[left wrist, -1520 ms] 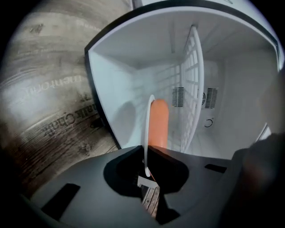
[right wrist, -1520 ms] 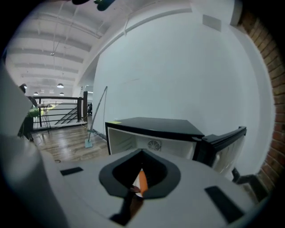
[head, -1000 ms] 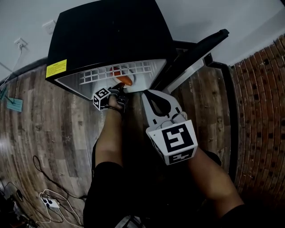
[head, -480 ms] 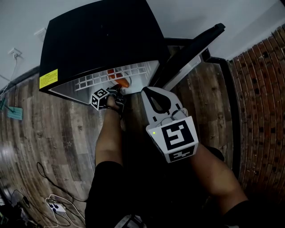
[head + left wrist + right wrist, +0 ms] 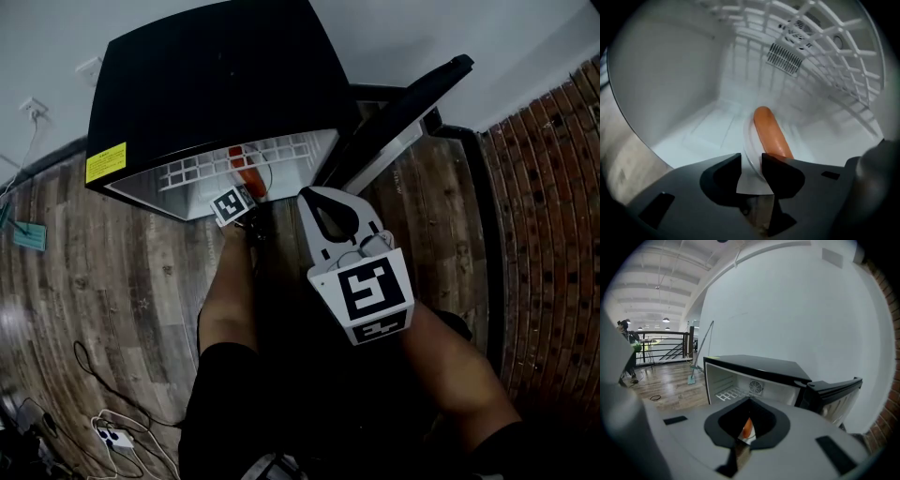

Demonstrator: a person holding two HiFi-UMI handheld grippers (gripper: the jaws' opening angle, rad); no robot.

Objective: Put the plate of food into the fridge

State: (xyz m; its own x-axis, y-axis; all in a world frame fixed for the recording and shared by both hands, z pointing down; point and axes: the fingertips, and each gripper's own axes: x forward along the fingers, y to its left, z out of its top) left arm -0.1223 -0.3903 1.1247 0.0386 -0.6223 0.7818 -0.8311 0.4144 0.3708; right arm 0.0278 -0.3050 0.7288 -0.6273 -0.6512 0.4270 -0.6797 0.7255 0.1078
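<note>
The plate of food [image 5: 748,157] sat in the fridge [image 5: 689,136], rim between the left gripper's [image 5: 751,161] just-opened jaws. The right gripper [image 5: 749,400] was closed, empty. Only withdrawal seemed left.

The floor [image 5: 112,281] is made of brown wood boards. 2 walls show: a white wall [image 5: 487,37] at the back and a red brick wall [image 5: 553,234] along the right side. 1 white plug socket [image 5: 36,108] sits low on the white wall. Thin cables [image 5: 112,436] lie tangled on the floor at the bottom left. Farther off, a mop [image 5: 701,352] leans on the white wall near a black railing [image 5: 665,345]. Round lamps [image 5: 665,320] hang from the white ceiling [image 5: 661,282]. A person [image 5: 629,350] stands by the railing.
</note>
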